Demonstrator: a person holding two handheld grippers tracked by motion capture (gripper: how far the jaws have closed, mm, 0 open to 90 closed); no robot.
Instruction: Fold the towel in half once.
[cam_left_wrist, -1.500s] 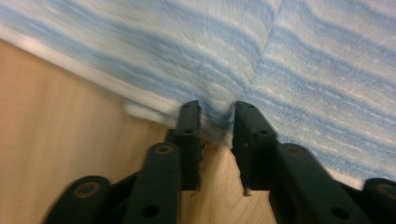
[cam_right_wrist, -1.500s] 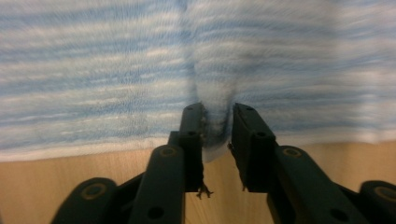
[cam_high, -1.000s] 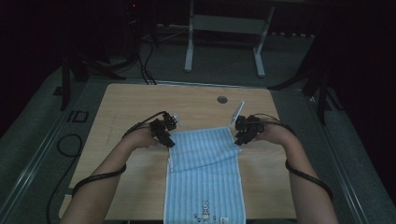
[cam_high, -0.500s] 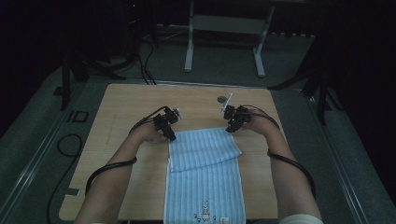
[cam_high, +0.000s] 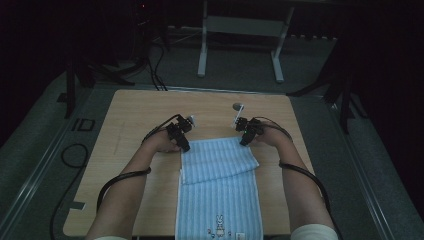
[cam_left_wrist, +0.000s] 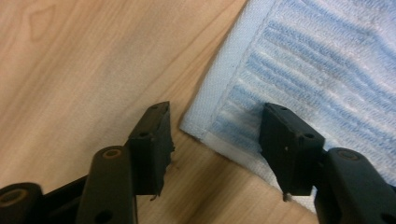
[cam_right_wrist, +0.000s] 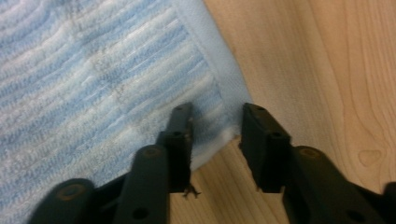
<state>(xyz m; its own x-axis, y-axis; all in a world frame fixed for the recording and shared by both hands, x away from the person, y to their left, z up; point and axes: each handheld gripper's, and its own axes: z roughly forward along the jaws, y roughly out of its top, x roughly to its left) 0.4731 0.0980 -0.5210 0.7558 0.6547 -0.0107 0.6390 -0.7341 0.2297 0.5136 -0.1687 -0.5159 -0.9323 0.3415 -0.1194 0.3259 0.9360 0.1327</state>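
Towel (cam_high: 220, 185) corners sit between your jaws, ready for the next fold.

Bring each gripper down squarely so one jaw slides under the folded edge and the other lands on top, then pinch both layers before lifting. Your left gripper (cam_left_wrist: 215, 135) stands spread, one jaw on bare table (cam_left_wrist: 70, 70), the other over the striped cloth, the corner in the gap. Your right gripper (cam_right_wrist: 215, 135) has just been closing, jaws astride the far right corner, not yet pressing it. The towel lies lengthwise down the table's middle, far end folded back.
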